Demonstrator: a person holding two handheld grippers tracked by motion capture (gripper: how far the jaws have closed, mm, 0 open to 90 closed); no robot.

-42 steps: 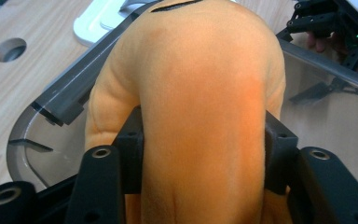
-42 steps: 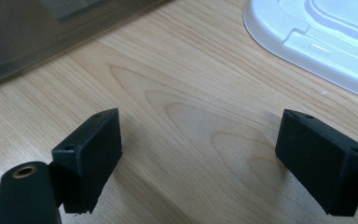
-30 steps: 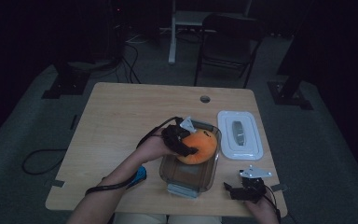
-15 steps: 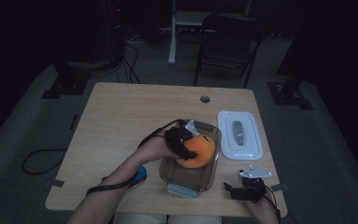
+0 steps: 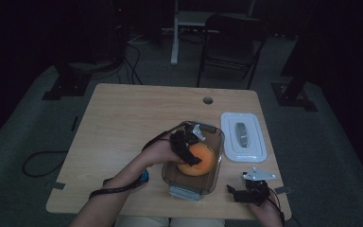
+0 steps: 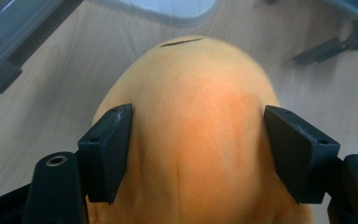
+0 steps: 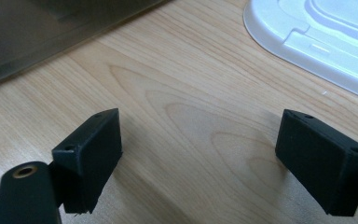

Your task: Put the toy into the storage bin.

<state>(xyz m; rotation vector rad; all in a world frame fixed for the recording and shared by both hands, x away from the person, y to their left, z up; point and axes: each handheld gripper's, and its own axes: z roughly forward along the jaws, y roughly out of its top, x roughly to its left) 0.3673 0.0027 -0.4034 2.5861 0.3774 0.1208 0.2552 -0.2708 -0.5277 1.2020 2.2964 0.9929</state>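
Left gripper view: orange (image 6: 200, 135) btwn left claw (image 6: 198, 154) jaws, just been opening, pads barely touching

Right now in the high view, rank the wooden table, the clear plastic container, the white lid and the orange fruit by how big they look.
1. Light wooden table, by far the largest.
2. Clear rectangular plastic container and flat white lid: footprints look alike, so no ranking between them.
3. Round orange fruit, smallest, sitting inside the container.
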